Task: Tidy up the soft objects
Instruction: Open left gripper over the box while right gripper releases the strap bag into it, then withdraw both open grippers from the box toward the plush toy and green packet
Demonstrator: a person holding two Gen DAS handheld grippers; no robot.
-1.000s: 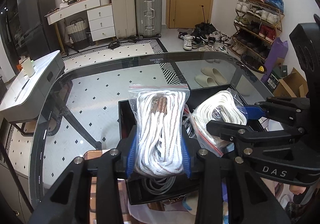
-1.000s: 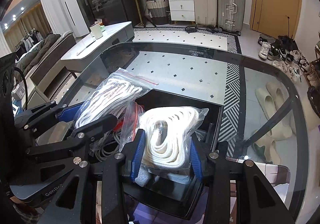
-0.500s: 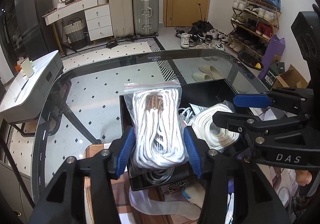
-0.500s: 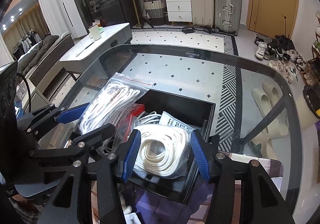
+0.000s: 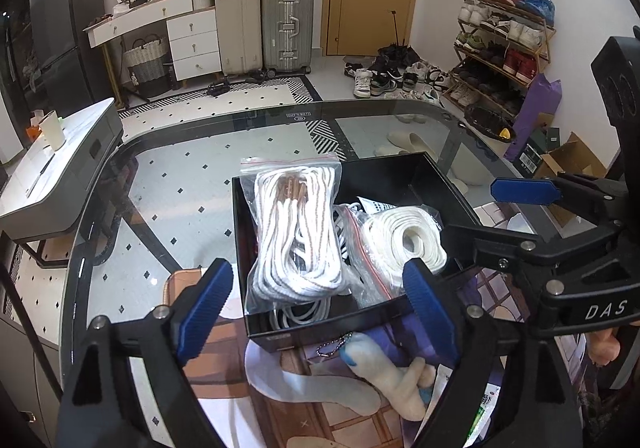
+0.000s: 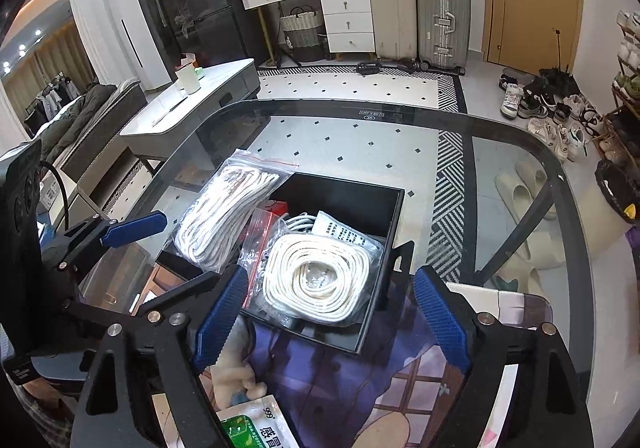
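Changed: both my grippers were clamped on bagged ropes a second ago; now both bags lie released in the black box [image 5: 436, 183].
Bench: glass bench [image 5: 192, 175] carries the box near its near edge, on a printed mat.
Striped rope bag [image 5: 298, 236]: leans against the box's left wall, its top sticking above the rim.
Coiled rope bag [image 6: 318, 280]: lies flat inside, toward the box's near right corner.
Left gripper [image 5: 316, 308]: fingers opening, spread wide, nothing between the pads.
Right gripper [image 6: 328, 322]: fingers opening, clear of the coil.
Meaning: two soft items look stowed.
Hidden: box bottom under cables; plush toy [image 5: 384, 376] partly cut off by my fingers.
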